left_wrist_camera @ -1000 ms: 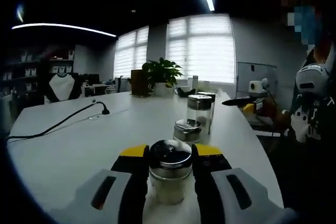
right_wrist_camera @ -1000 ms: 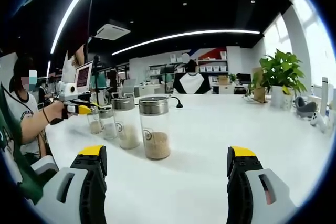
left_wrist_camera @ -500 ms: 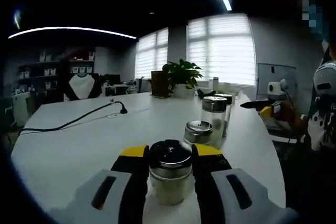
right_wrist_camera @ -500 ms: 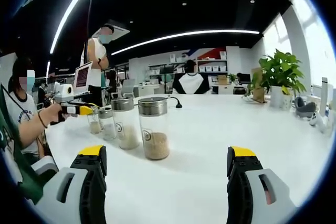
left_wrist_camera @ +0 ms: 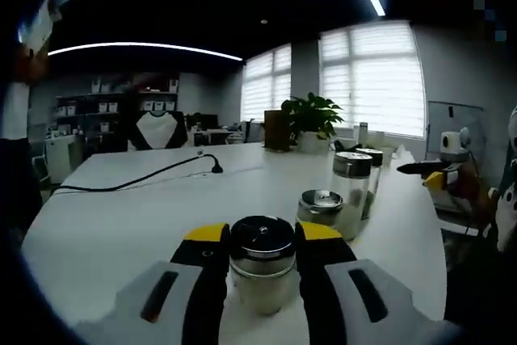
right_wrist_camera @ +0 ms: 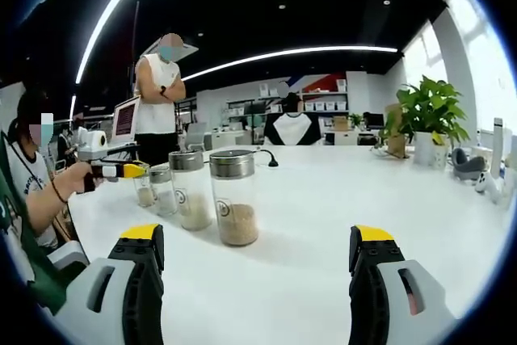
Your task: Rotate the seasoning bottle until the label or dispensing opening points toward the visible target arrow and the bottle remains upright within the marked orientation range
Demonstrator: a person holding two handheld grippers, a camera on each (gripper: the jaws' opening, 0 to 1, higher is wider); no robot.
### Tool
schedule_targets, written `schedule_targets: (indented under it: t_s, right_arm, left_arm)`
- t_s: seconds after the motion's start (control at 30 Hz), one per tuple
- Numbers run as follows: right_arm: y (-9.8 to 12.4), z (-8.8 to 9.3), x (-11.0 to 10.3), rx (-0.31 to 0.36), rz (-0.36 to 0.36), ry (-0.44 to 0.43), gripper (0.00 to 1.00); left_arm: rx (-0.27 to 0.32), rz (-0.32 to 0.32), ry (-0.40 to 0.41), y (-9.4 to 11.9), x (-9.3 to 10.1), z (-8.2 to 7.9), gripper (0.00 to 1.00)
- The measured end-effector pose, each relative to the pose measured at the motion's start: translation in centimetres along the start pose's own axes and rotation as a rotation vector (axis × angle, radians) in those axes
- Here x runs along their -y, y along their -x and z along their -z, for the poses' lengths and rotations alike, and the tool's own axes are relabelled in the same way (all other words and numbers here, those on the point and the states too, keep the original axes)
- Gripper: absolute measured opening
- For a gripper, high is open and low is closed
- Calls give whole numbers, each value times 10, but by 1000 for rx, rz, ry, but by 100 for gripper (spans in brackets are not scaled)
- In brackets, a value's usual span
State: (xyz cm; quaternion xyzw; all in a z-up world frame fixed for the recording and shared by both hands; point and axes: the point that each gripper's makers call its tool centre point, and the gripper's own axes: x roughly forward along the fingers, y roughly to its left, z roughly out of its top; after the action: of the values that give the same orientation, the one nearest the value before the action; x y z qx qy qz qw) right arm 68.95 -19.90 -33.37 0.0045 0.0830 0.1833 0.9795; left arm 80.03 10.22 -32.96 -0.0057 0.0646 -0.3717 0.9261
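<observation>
Glass seasoning bottle [left_wrist_camera: 262, 268] upright (metal lid), clamped in left claw [left_wrist_camera: 259, 236].

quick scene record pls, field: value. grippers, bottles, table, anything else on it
left gripper: shut on short seasoning bottle, upright, metal lid
right gripper: open, holding nothing
bottle row: tall seasoning bottle nearest the right gripper, three more behind it
contents: tan granules in the bottom of the tall one
table: white
also on table: black cable, potted plant
target arrow: not visible
</observation>
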Motion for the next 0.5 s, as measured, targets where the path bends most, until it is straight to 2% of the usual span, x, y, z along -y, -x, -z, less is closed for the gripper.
schedule_targets:
  t_s: [0.23, 0.5]
  right_arm:
    - [1, -1, 0, 3, 1, -1, 98]
    - [2, -2, 1, 0, 4, 1, 98]
  left_arm:
    - [0, -59, 9, 0, -2, 0, 34]
    - [2, -76, 4, 0, -3, 0, 34]
